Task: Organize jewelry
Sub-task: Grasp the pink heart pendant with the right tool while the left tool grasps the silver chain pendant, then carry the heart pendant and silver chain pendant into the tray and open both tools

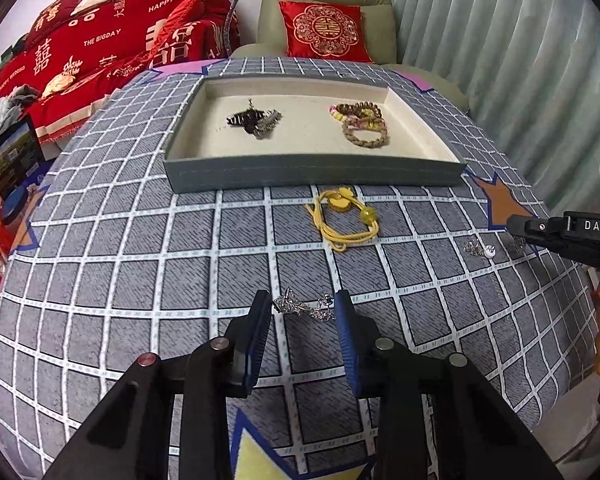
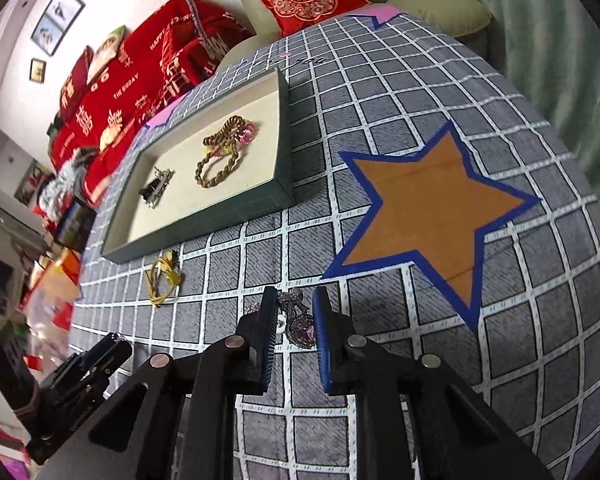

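Note:
A grey tray (image 1: 316, 174) with a cream lining holds black hair clips (image 1: 254, 119) and a pile of bracelets (image 1: 360, 120). A yellow cord bracelet (image 1: 344, 216) lies on the checked cloth in front of it. My left gripper (image 1: 303, 304) is open, its fingers either side of a silver chain piece (image 1: 300, 306) on the cloth. My right gripper (image 2: 294, 304) is open around a dark brooch with a pink stone (image 2: 300, 320). The tray (image 2: 288, 136), bracelets (image 2: 220, 152) and yellow cord (image 2: 162, 280) also show in the right wrist view.
A small silver piece with a pearl (image 1: 480, 249) lies near the right gripper's body (image 1: 560, 232). An orange star patch (image 2: 432, 208) lies right of the tray. A green armchair with a red cushion (image 1: 324, 32) and a red-covered sofa (image 1: 100, 48) stand behind the table.

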